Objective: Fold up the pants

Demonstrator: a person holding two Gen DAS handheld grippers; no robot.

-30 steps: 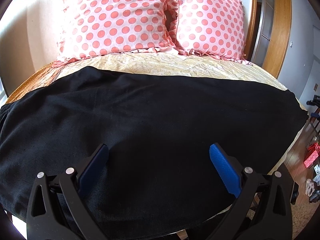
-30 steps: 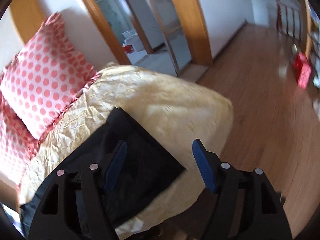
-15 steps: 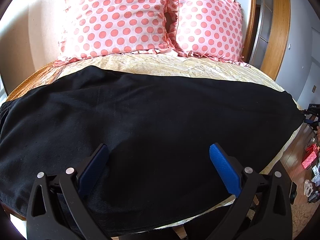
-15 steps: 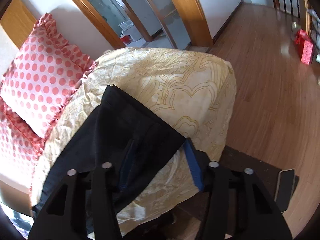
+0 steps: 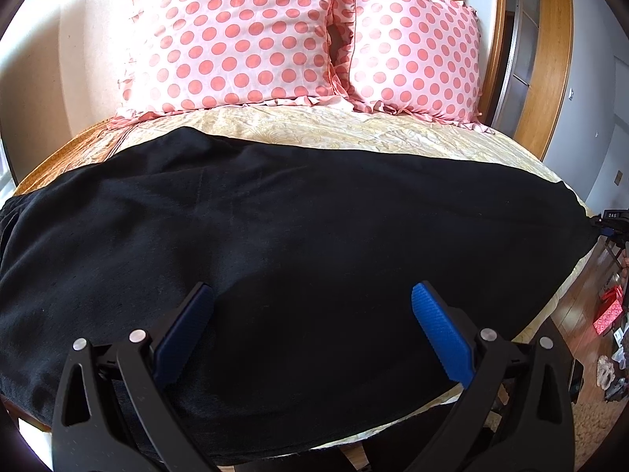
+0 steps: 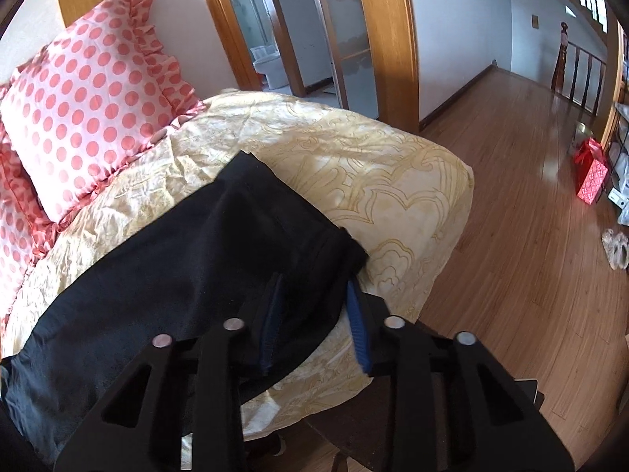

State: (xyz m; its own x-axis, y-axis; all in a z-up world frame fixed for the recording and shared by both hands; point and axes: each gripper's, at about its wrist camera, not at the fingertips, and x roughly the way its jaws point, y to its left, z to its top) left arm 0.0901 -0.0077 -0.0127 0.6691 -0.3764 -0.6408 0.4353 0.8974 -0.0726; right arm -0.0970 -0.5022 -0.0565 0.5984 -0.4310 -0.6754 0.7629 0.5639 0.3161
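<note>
Left wrist view: the black pants (image 5: 298,244) lie spread flat across the bed (image 5: 354,133), over its yellow patterned cover, reaching nearly from the left edge to the right edge. Two pink polka-dot pillows (image 5: 236,35) lean at the head of the bed, beyond the pants and not touching them. The left hand-held gripper (image 5: 312,330) hovers over the near part of the pants with its blue pads spread wide, holding nothing. At the far right edge the right hand-held gripper (image 5: 607,224) shows small at the pants' end, bearing a tiny label that seems to read "DAS". A red bag (image 5: 609,310) stands on the wood floor to the right.

Right wrist view: the right hand-held gripper (image 6: 314,322) has its pads drawn close together on the near corner of the pants (image 6: 220,251), at the hem end, with cloth pinched between them. The pants end lies near the bed's (image 6: 393,181) corner. A pillow (image 6: 90,110) sits upper left. The red bag (image 6: 591,177) stands on the floor at right.
</note>
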